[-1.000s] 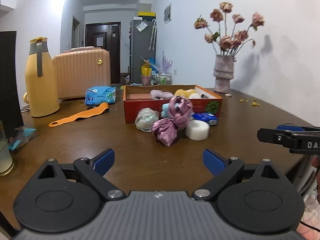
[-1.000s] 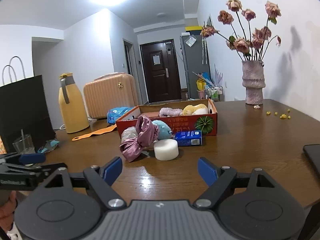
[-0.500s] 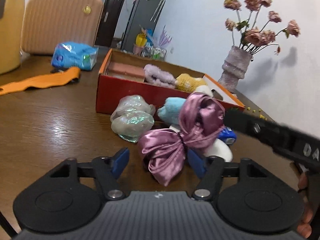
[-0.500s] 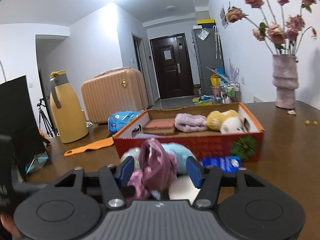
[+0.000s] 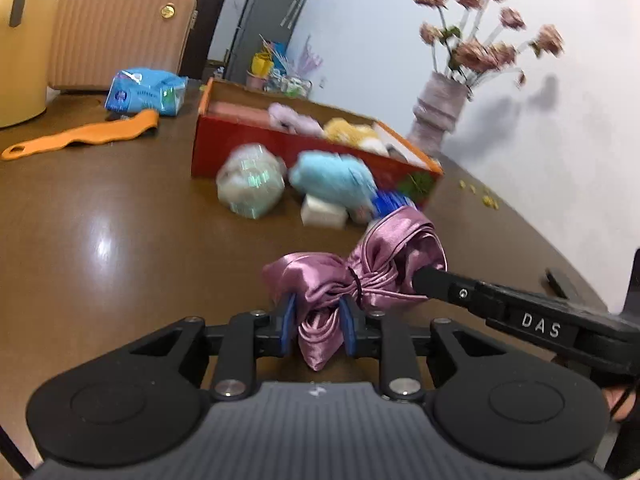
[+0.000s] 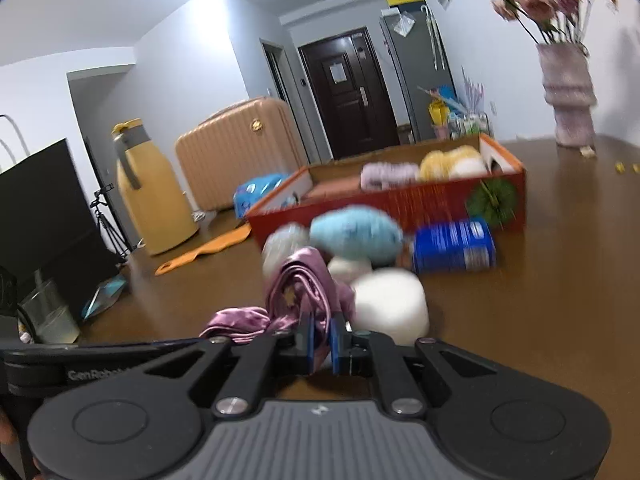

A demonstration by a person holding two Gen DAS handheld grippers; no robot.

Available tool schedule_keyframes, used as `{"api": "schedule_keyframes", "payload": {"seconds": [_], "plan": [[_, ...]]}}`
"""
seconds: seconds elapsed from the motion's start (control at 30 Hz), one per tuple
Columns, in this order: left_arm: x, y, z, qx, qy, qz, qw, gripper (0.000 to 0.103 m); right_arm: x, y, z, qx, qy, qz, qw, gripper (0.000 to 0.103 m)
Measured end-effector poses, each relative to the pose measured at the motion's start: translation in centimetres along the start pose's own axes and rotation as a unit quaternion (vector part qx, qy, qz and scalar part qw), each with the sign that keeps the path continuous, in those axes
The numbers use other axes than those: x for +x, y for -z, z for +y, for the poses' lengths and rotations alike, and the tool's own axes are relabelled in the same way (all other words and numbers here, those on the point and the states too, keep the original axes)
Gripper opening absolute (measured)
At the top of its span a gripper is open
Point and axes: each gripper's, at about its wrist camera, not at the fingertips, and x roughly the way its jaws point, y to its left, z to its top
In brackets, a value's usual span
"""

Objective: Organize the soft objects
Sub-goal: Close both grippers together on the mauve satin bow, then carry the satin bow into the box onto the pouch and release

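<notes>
A pink satin bow (image 5: 316, 276) hangs between both grippers, just in front of the pile of soft things. My left gripper (image 5: 319, 326) has its blue pads pressed on the bow's lower tail, its jaws still closing. My right gripper (image 6: 322, 340) is shut on the bow's other loop (image 6: 296, 284); in the left wrist view it reaches in from the right (image 5: 424, 276). Behind lie a light-blue plush (image 5: 332, 178), an iridescent wrapped ball (image 5: 250, 186) and a white foam cylinder (image 6: 390, 304). The red box (image 5: 256, 140) holds a lilac and a yellow soft item.
A blue pack (image 6: 454, 246) lies by the box's front. A vase of dried roses (image 5: 438, 108) stands at the back right. To the left are a yellow jug (image 6: 148, 196), a peach suitcase (image 5: 120, 32), a tissue pack (image 5: 146, 92), an orange strap (image 5: 80, 138), a black bag (image 6: 44, 216) and a glass (image 6: 50, 312).
Both grippers came forward to the pile and closed on the pink bow, one on each end. The bow now sits nearer me, off the other soft things.
</notes>
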Motion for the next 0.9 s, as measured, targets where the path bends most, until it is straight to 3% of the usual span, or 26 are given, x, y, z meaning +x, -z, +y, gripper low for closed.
{"api": "schedule_keyframes", "payload": {"seconds": [0.17,0.27,0.47,0.57,0.63,0.67,0.7,0.9], "plan": [[-3.6,2.1,-1.2,0.017,-0.009,-0.014,0.9997,0.026,-4.0,2.2,0.2,-0.007,0.002,0.004,1.0,0.012],[-4.6,2.2,-1.8,0.026,-0.016,-0.034,0.999,0.048,-6.3,2.3,0.3,-0.011,-0.005,-0.024,1.0,0.019],[-2.7,1.2,-1.5,0.004,-0.018,-0.037,0.9991,0.051,-5.6,0.6,0.3,0.002,-0.014,-0.066,0.998,0.038],[-1.3,1.0,-0.9,-0.006,-0.026,-0.025,0.9993,0.051,-2.9,-0.2,0.0,0.026,-0.023,-0.048,0.998,0.037],[-0.8,1.2,-0.4,-0.015,-0.022,-0.011,0.9996,0.045,-0.9,-0.1,0.1,0.031,-0.028,-0.029,0.999,0.031],[-0.7,1.3,-0.2,-0.018,-0.018,-0.009,0.9996,0.041,0.1,0.2,0.3,0.032,-0.022,-0.014,0.999,0.02],[-0.8,1.4,-0.1,-0.019,-0.014,-0.009,0.9997,0.038,1.0,0.5,0.3,0.034,-0.012,0.004,0.999,0.016],[-0.8,1.9,0.7,-0.035,-0.007,-0.009,0.9993,0.037,1.1,1.8,0.1,0.045,-0.011,0.018,0.999,0.016]]}}
